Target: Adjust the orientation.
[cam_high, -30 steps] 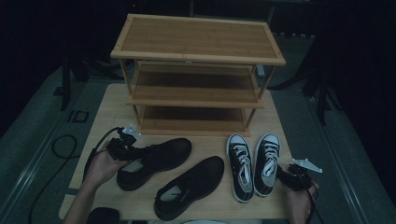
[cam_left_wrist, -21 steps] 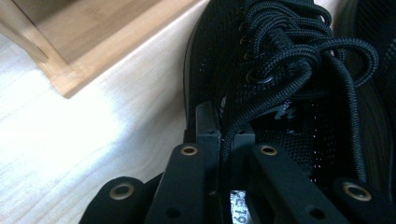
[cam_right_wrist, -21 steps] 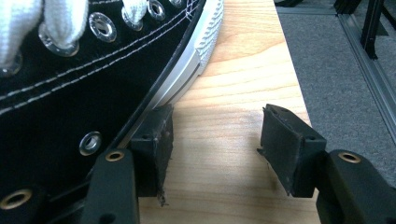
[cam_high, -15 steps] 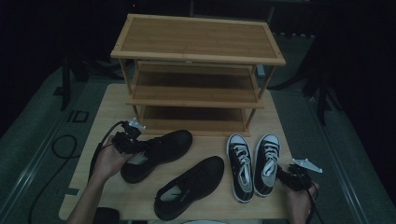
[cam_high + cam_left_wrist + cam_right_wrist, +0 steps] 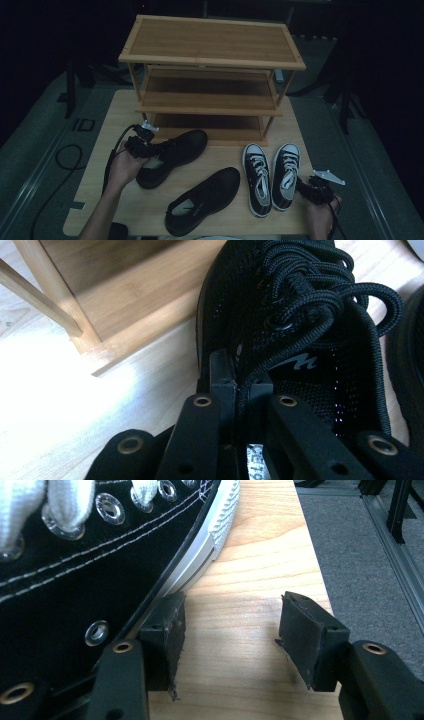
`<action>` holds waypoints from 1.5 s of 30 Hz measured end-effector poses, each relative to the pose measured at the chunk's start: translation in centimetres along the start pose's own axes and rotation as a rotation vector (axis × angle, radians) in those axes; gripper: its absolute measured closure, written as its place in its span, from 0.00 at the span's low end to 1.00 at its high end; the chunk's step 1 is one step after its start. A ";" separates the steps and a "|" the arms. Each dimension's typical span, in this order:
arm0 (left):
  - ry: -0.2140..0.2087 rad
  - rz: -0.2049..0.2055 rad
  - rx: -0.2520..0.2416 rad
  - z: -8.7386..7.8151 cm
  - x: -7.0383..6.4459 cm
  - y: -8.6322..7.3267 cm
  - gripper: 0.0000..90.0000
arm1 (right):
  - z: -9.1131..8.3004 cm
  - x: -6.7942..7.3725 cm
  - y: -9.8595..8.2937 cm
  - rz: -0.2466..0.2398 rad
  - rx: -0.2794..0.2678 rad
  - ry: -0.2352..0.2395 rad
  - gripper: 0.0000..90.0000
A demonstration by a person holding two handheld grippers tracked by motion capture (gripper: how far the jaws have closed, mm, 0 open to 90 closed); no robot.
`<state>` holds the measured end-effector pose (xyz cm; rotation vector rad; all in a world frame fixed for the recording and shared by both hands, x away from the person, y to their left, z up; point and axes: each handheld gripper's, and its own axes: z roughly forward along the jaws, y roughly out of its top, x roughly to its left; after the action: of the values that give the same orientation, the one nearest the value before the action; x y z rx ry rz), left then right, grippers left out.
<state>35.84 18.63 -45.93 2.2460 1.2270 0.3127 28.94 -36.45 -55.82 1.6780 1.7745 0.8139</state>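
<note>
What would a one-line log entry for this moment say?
left gripper: shut on black shoe collar | right gripper: open beside sneaker | shoe rack: shelves bare

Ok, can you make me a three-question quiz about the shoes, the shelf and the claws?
1. Where is the black mesh lace-up shoe that the left claw holds?
A. on the top shelf
B. just in front of the three-tier wooden shoe rack
C. on the floor

2. How many shoes are on the light wooden table?
A. two
B. six
C. four

3. How is the right claw?
A. open, beside the black canvas sneaker with a white sole
B. shut on a lace
C. shut on the rack

Answers: 1 B, the high view shows its toe near the rack's bottom shelf. 2 C, there are two black mesh shoes and two sneakers. 3 A, the right gripper view shows bare table between its jaws.
</note>
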 end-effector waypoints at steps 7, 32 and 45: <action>0.043 -0.059 -0.029 0.8 0.2 0.7 0.97 | 0.0 0.0 0.0 0.000 0.000 0.000 0.48; 0.210 -0.247 -0.117 3.3 -0.5 2.0 0.97 | 0.0 0.0 0.0 -0.002 0.000 0.001 0.48; 0.150 -0.160 -0.175 2.2 -1.0 1.6 0.65 | 0.0 0.0 0.0 -0.001 0.000 0.002 0.48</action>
<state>37.41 16.33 -46.72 1.9916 1.3908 0.5138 28.96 -36.48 -55.82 1.6764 1.7767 0.8145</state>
